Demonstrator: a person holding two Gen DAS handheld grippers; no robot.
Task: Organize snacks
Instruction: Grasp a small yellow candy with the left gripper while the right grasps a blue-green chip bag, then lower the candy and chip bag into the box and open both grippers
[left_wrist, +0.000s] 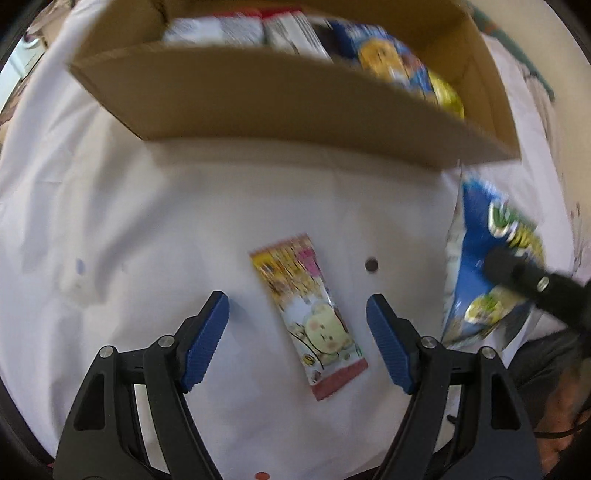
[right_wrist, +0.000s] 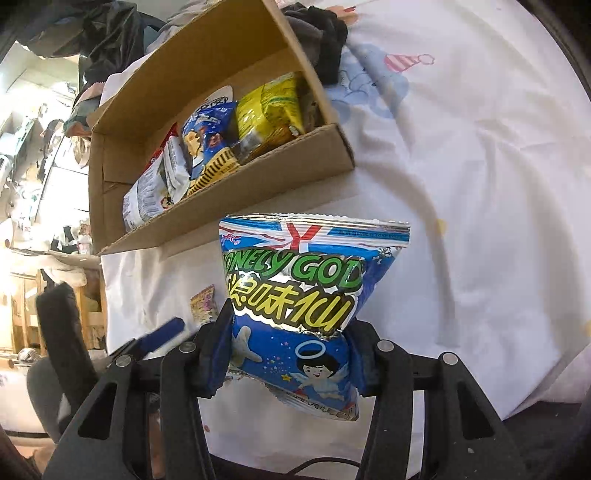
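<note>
A white cloth (right_wrist: 480, 184) with small cartoon pictures covers the flat top. On the left of the right wrist view, bright light falls on wooden shelves (right_wrist: 22, 314) and a messy room.

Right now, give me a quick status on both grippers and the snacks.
Right gripper clamped on blue chip bag. Left gripper open over small snack packet on sheet. Box part filled, path clear.

Home bedroom: cartoon-print bedsheet (right_wrist: 461, 155), piled clothes (right_wrist: 321, 40), cluttered shelves (right_wrist: 22, 147).
</note>
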